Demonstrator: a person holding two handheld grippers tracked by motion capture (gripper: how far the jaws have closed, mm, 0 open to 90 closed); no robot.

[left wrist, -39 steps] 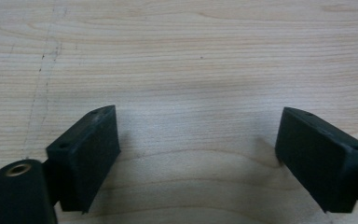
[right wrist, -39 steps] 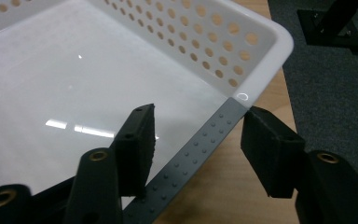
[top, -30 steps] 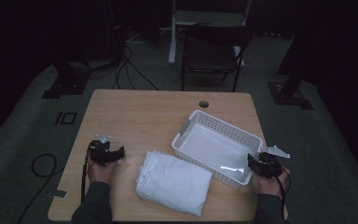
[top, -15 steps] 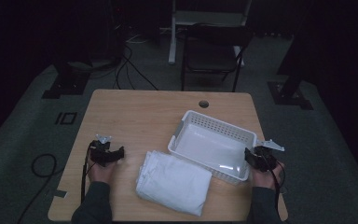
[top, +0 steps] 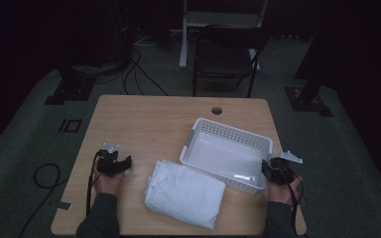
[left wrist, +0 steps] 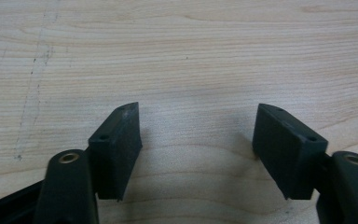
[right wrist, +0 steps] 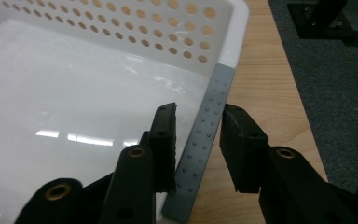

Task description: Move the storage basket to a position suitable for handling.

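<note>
The right gripper (right wrist: 198, 135) has its jaws straddling the near side wall of the white basket (top: 238, 136), and they have just been closing though a gap shows at the wall; next, I'd judge, they clamp it firmly. The left gripper (left wrist: 198, 140), jaws apart and empty, has been narrowing over the bare desk (top: 144, 124). Perforated, glossy, empty, the basket sits right of the folded white cloth (top: 186, 193).

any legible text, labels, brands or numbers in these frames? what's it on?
None: no readable text, brand or number on the white perforated plastic basket, the folded white cloth, the light wooden table or either black tongs.
A square outline marks the grey floor; it is no character.
</note>
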